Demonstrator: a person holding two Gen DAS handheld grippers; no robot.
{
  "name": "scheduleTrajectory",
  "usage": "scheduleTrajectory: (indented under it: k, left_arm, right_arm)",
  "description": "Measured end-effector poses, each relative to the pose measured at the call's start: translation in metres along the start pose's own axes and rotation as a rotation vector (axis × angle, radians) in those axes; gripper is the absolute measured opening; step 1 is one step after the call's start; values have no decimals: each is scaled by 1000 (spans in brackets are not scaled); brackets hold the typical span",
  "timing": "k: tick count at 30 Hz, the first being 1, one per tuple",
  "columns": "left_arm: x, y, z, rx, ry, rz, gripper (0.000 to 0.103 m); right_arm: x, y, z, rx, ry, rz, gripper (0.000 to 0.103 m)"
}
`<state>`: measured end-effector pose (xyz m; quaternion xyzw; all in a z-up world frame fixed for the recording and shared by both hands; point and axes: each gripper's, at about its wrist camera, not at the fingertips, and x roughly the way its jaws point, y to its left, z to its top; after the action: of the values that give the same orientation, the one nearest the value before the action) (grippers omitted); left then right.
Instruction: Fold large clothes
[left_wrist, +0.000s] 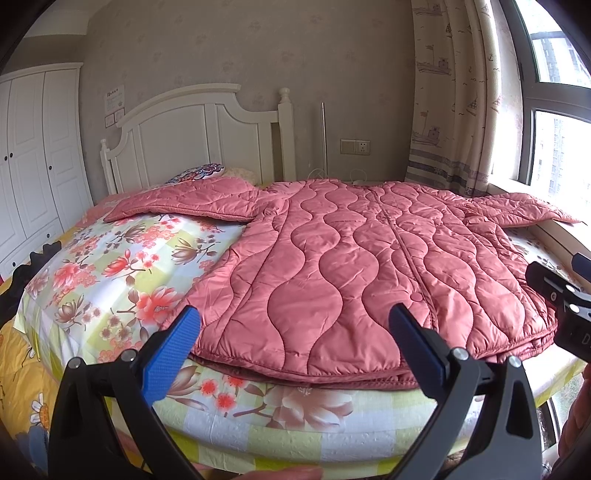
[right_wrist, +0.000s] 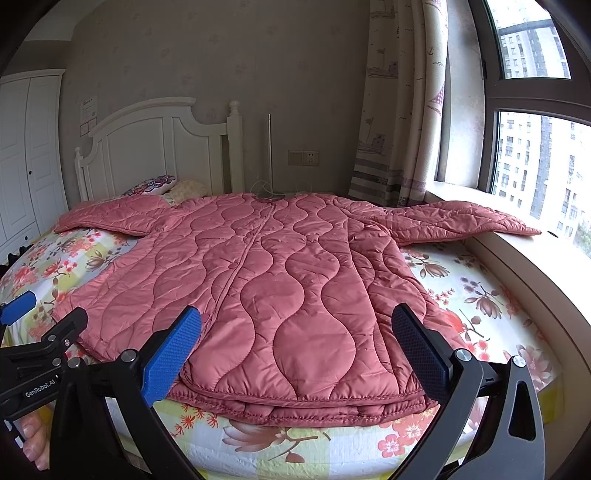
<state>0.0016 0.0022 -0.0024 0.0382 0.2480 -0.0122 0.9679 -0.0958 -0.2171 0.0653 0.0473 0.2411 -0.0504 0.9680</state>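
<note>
Both grippers hang at the bed's near edge, nothing folded yet by the look of it. The left gripper (left_wrist: 295, 332) gapes wide and empty over the pink quilted coat's (left_wrist: 351, 266) hem; the right gripper (right_wrist: 297, 334) likewise, holding nothing. The coat lies flat ahead on the floral bedspread (left_wrist: 110, 266), sleeves spread to either side. Next, probably, pinching a sleeve or side edge to fold inward. No containers are visible.
</note>
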Motion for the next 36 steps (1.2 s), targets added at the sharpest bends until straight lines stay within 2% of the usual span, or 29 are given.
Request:
scheduleTrajectory:
  k: [8,13,16,18,21,24,27,29,31,36]
  left_arm:
    - [0,0,0,0,-1,0,101]
    - [-1,0,-1,9,-14,-3,101]
    - [1,-7,4,58,-45,-6,101]
    - [12,-13,14,110,-51,-16,101]
    - [55,-19,37,185,1,-54,101]
    - [124,-19,66,243,119,-50,101]
    - [187,-14,91,247,215,-52,101]
    - [220,-13,101,248,243,-43,101]
    - [247,-12,105,245,260,-35,101]
    - [292,-15,91,187,363,-124,101]
  right_arm:
    - [0,0,-1,1,-3,-1,99]
    - [-6,0,-1,2,-38,-8,99]
    - [-8,-1,-2,-1,-62,-3,99]
    - [-3,-2,-1,4,-44,15,99]
    - [22,-13,2,30,52,54,99]
    - [55,-38,13,77,131,45,99]
    - [89,-79,33,176,171,-9,99]
    - [113,-115,50,261,191,-44,99]
    - [139,-150,64,337,206,-69,99]
    - [211,-244,83,553,270,-208,99]
